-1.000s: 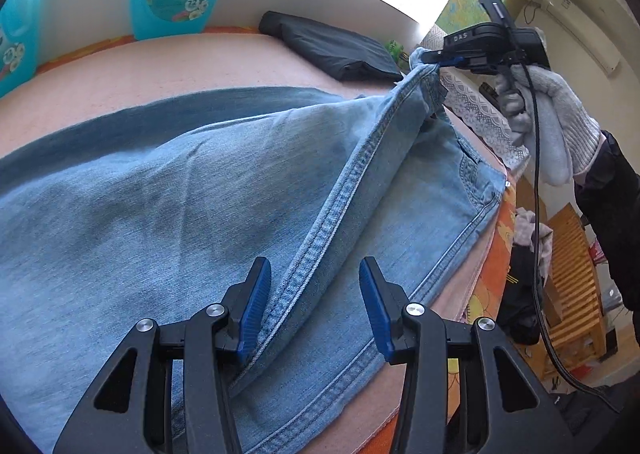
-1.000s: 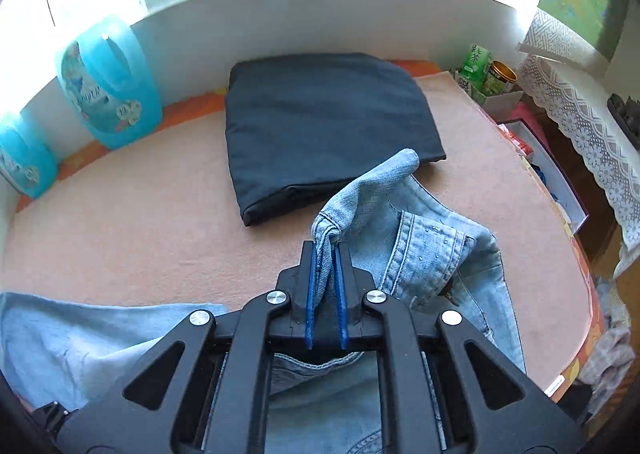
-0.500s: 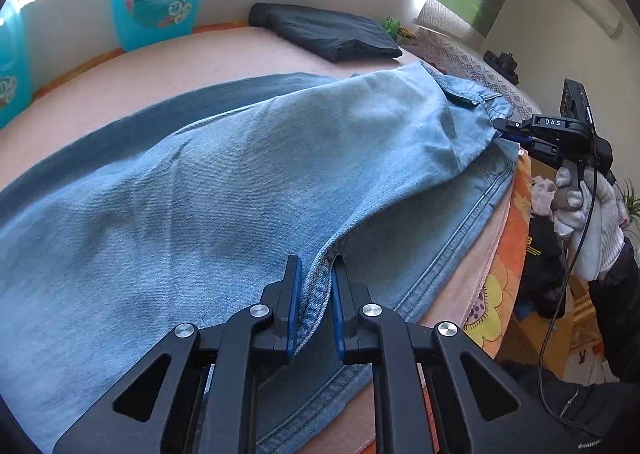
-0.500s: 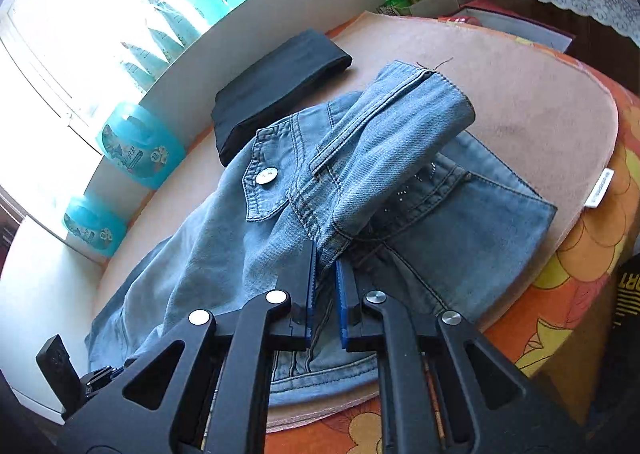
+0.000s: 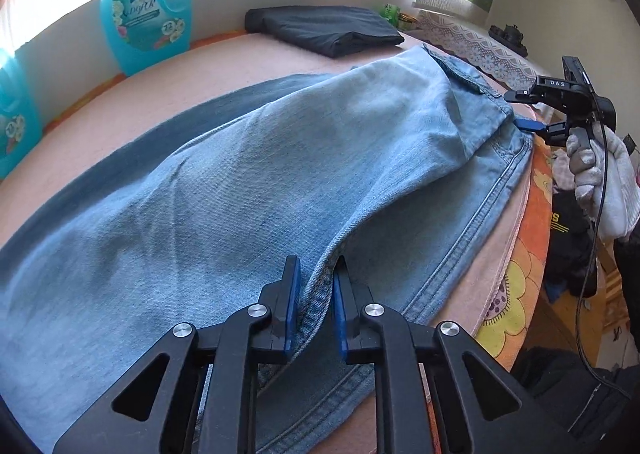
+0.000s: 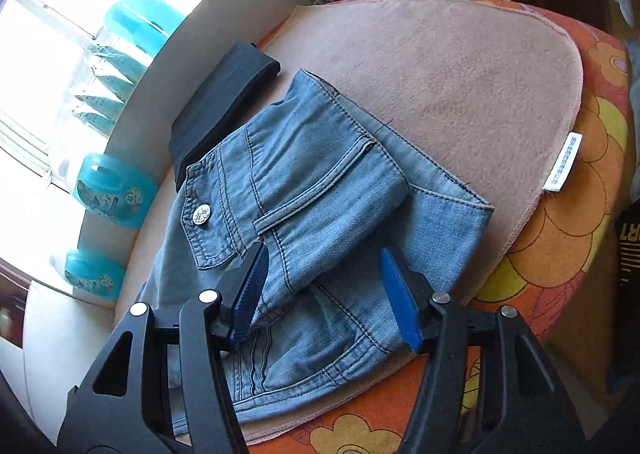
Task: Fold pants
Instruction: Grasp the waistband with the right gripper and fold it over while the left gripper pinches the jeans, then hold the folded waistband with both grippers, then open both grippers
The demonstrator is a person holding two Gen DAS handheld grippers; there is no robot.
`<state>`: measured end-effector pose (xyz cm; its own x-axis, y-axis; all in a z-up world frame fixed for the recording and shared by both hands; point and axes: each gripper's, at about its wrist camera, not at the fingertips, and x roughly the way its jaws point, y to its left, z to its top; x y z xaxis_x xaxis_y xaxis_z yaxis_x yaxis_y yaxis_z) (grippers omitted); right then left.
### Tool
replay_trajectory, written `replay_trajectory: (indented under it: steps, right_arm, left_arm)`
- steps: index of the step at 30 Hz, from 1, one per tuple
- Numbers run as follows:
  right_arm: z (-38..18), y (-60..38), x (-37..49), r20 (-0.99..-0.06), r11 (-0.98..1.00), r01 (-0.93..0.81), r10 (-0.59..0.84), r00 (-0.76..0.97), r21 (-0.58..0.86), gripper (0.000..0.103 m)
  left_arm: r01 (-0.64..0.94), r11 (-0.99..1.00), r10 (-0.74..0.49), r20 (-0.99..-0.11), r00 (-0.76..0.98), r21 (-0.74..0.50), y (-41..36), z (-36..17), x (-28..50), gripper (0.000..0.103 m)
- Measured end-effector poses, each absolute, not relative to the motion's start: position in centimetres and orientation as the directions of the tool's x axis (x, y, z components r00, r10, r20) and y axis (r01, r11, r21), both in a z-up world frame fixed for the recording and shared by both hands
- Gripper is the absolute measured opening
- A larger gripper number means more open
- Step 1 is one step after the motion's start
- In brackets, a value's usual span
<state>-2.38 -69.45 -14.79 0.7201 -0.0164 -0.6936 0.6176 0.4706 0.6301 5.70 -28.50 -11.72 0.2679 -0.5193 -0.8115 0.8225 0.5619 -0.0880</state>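
Light blue jeans lie spread over a pink mat on a table w/ an orange flowered cloth; one leg is folded over the other, so the denim runs from the 8 o'clock corner of the left wrist view up toward 2 o'clock, where the waistband ends near the mat's edge. Left gripper sits at 6 o'clock in its own view, jaws nearly together and pinching the seamed edge of the upper leg, which rises in a small ridge between the blue pads. Right gripper is at the waistband end; its jaws are opening, pads stand well apart w/ the folded waist part lying between them, not pressed by either pad as far as I can tell. In the left wrist view the same gripper shows at 2 o'clock, just off the jeans' corner, held by a white-gloved hand w/ a black cable hanging down. A metal button on the waistband faces up at about 9 o'clock of the right wrist view. Beyond the jeans, a folded black garment lies at 12 o'clock, apart from the denim. Turquoise detergent bottles stand along the white wall at 11 o'clock.
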Motion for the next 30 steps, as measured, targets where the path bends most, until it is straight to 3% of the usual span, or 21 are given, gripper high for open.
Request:
replay_trajectory:
  steps: [4,5,6,7,9,10,12,14,22,30]
  right_arm:
    - [-14.7,-70.1,-1.9,-0.683,0.457,0.616,-0.025,0.73,0.642,0.059]
    - [-14.8,-70.3,-1.6,-0.681,0.451,0.616,-0.025,0.732,0.646,0.055]
    - [-15.0,-70.5,-1.3,-0.679,0.442,0.617,-0.023,0.734,0.652,0.047]
    - [-15.1,-70.5,-1.1,-0.676,0.435,0.614,-0.018,0.737,0.658,0.041]
    - [-14.7,-70.4,-0.7,-0.672,0.454,0.604,-0.017,0.741,0.655,0.011]
    - [-14.2,-70.2,-0.5,-0.672,0.477,0.6,-0.028,0.74,0.642,0.01]
    - [-12.8,-69.8,-0.5,-0.66,0.515,0.587,-0.052,0.749,0.625,0.007]
    - [-11.4,-69.7,-0.8,-0.645,0.534,0.573,-0.066,0.761,0.622,0.006]
    - [-6.9,-68.5,-4.0,-0.607,0.618,0.526,-0.099,0.789,0.584,0.005]
    - [-11.8,-68.5,-7.3,-0.661,0.524,0.601,-0.093,0.744,0.603,0.004]
  left_arm:
    - [0.82,0.567,-0.512,-0.812,0.28,-0.074,-28.9,-11.7,5.7,0.016]
    - [0.819,0.57,-0.511,-0.81,0.286,-0.071,-29.0,-11.7,5.7,0.02]
    - [0.815,0.576,-0.508,-0.81,0.293,-0.067,-29.1,-11.7,5.8,0.032]
    - [0.81,0.582,-0.508,-0.808,0.299,-0.066,-29.2,-11.8,5.9,0.037]
    - [0.813,0.578,-0.515,-0.802,0.302,-0.065,-29.4,-12.0,6.0,0.037]
    - [0.815,0.576,-0.516,-0.8,0.307,-0.058,-29.5,-12.0,6.0,0.036]
    - [0.82,0.569,-0.529,-0.791,0.308,-0.061,-29.5,-12.0,6.0,0.011]
    - [0.822,0.566,-0.541,-0.783,0.308,-0.068,-29.4,-11.6,6.0,0.007]
    - [0.854,0.517,-0.607,-0.731,0.312,-0.065,-28.1,-8.2,4.5,0.005]
    - [0.884,0.461,-0.572,-0.785,0.236,-0.071,-28.2,-10.4,2.6,0.005]
